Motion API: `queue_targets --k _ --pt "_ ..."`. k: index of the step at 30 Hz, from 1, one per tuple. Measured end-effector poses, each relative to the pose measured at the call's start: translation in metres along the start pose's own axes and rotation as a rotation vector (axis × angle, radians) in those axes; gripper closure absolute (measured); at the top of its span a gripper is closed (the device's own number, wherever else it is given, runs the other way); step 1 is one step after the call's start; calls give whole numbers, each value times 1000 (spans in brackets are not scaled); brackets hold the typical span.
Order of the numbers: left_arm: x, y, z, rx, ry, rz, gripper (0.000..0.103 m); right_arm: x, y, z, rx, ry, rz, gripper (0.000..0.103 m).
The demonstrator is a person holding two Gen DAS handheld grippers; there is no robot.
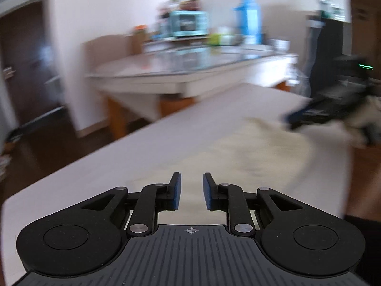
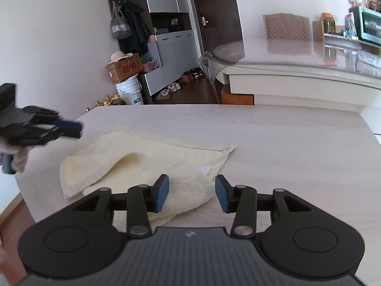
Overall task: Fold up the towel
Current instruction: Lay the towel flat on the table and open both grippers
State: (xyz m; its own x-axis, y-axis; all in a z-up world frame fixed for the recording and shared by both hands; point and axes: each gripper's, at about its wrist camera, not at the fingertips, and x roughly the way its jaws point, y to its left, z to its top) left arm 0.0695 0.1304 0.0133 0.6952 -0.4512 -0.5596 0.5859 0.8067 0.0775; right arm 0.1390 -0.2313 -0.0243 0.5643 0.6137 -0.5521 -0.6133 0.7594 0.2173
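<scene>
Lying rumpled: fluffy cream towel (image 2: 142,157)

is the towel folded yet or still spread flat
Partly folded. In the right wrist view the towel lies on the table with one layer doubled over another, edges uneven and a loose flap bulging. Neither gripper holds it.

The pale surface (image 2: 285,138) is left bare beyond and to the right of the cream towel (image 2: 147,157), so open passage is offered there up to its far edge. The towel lies flat apart from one raised fold, and little height is taken by it. The left side above the towel is occupied by the left gripper (image 2: 78,128), held in a gloved hand (image 2: 16,159) just over the towel's far left corner. Nothing is caught between the parted fingers (image 2: 162,193) of the right gripper (image 2: 191,193). Past the far edge, a glass-topped table (image 2: 297,71) stands across a gap of floor.
</scene>
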Motion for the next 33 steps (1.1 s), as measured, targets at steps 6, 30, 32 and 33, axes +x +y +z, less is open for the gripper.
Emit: queue_targets --k 6,30,32,33 --pt "-1 -37 -6 165 39 -103 71 5 4 5 -8 18 32 90" --pt "-44 -59 -14 307 118 -186 94 -78 68 9 -213 -1 195 95" --pt "-53 -61 -17 311 139 -202 93 -83 77 3 -249 27 238 95" --pt "-57 -62 -19 315 150 -208 93 -86 83 -2 -284 54 259 95"
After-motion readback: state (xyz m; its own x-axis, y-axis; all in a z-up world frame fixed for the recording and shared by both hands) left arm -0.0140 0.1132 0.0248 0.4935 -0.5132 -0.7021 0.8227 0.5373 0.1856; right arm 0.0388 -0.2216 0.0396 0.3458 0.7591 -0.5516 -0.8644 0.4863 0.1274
